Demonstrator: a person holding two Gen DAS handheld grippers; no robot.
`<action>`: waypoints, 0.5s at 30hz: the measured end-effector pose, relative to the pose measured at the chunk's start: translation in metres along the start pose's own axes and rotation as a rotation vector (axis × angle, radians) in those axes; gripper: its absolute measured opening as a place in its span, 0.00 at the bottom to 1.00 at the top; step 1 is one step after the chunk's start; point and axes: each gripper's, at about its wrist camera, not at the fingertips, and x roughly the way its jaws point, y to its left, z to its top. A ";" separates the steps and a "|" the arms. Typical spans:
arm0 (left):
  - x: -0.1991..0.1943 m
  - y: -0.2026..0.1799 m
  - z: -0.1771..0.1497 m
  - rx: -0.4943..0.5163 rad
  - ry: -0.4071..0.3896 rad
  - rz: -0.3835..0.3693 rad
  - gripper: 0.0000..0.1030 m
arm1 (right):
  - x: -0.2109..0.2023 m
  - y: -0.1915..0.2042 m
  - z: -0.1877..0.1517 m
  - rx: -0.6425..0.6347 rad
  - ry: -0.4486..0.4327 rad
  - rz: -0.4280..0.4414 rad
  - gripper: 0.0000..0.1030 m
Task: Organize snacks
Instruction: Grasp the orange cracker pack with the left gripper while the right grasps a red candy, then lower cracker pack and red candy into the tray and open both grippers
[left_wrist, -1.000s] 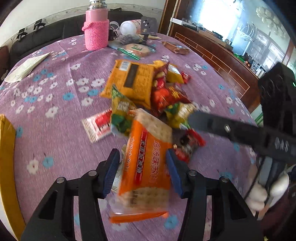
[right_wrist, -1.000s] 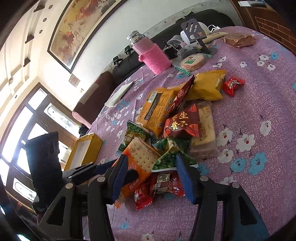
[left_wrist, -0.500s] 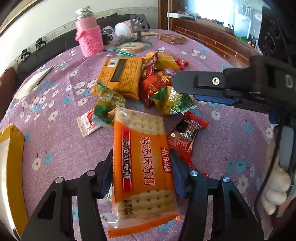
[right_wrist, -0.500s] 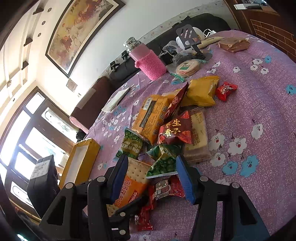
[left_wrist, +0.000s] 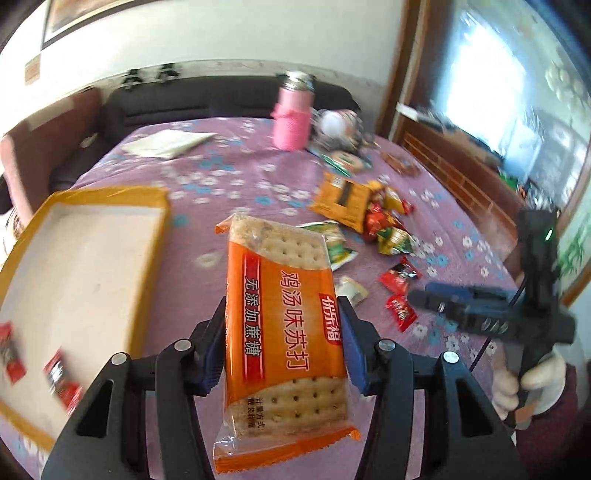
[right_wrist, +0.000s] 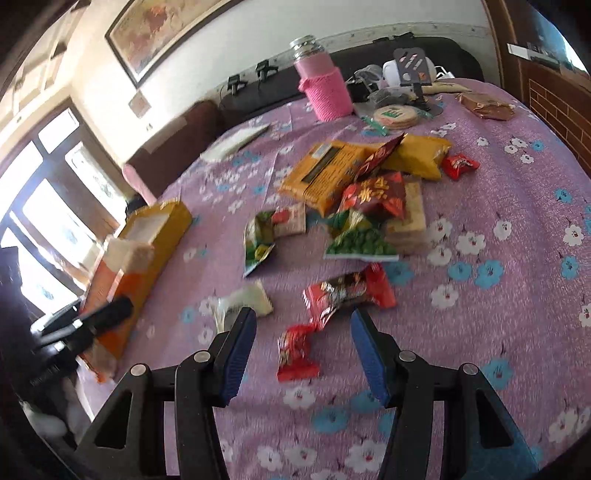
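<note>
While the left tongs (left_wrist: 282, 345) stay clamped on the orange cracker packet (left_wrist: 286, 332), holding it up above the bench (left_wrist: 236, 184) just beside the yellow box (left_wrist: 110, 195), the right tongs (right_wrist: 303, 354) hang over the loose snacks with their jaws closing and nothing pressed between them. A small red sweet (right_wrist: 297, 352) lies on the cloth below that gap.

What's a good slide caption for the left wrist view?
Left tongs grip an orange plastic cracker packet above the purple floral tablecloth, beside a yellow cardboard box.
</note>
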 end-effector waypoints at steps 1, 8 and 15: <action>-0.007 0.009 -0.004 -0.028 -0.012 0.002 0.50 | 0.006 0.005 -0.002 -0.018 0.020 -0.021 0.51; -0.047 0.057 -0.026 -0.127 -0.072 0.069 0.51 | 0.029 0.027 -0.007 -0.063 0.064 -0.138 0.23; -0.082 0.117 -0.039 -0.222 -0.130 0.170 0.51 | 0.003 0.057 -0.005 -0.078 0.037 -0.088 0.19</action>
